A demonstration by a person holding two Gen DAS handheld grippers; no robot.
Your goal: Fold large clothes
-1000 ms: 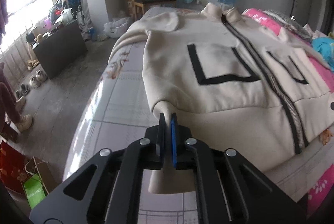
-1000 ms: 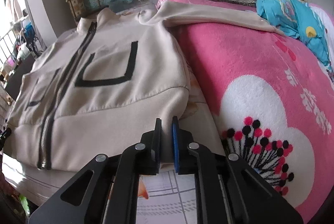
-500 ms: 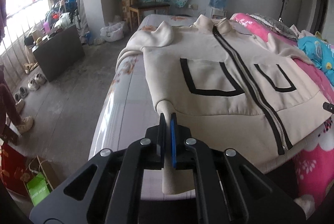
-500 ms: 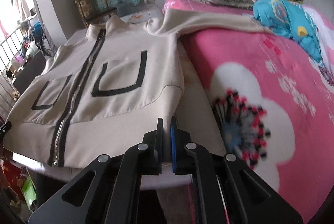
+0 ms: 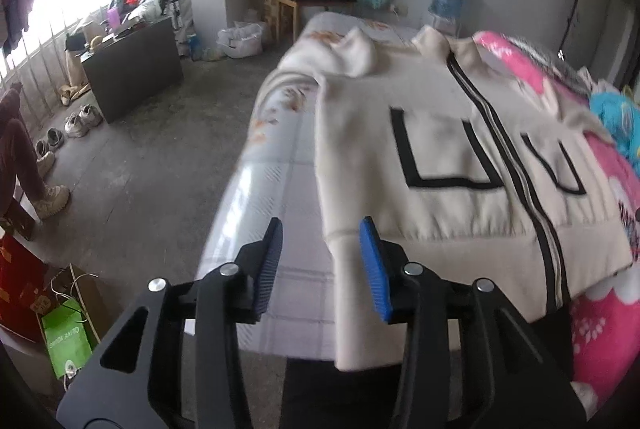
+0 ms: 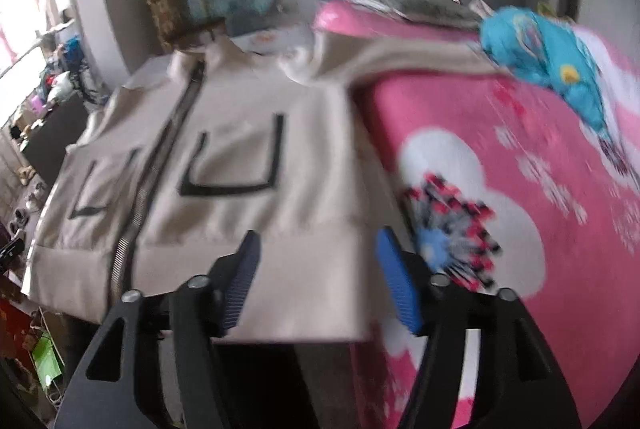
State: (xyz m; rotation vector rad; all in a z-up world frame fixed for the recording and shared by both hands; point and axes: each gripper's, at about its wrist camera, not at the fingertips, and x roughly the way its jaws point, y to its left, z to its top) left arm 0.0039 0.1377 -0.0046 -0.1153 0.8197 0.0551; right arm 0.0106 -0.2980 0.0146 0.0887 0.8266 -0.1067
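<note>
- The jacket is lying spread front-up on the bed, zipped, collar pointing toward the far wall, its hem hanging a little over the near edge and its right side resting partly on the pink blanket.
- The left gripper is standing with its jaws wide apart and nothing between them; the jacket's left hem corner is sitting just beside the blue pad of the right-hand finger, apparently draping in front of that finger.
- The right gripper is also gaping, holding nothing; the hem's right part is lying just ahead of and below the gap, with the corner near the right-hand finger.
- The step in hand is looking like a release after laying the garment flat, with the sleeves likely coming next.
- Doing it well is meaning drawing both claws straight back, so the pads are not snagging the hem and dragging it off the edge.
- One sleeve is lying bunched near the collar, the other sleeve trailing across the blanket; each is calling for a pinch near the cuff and a flat carry onto the chest.
</note>
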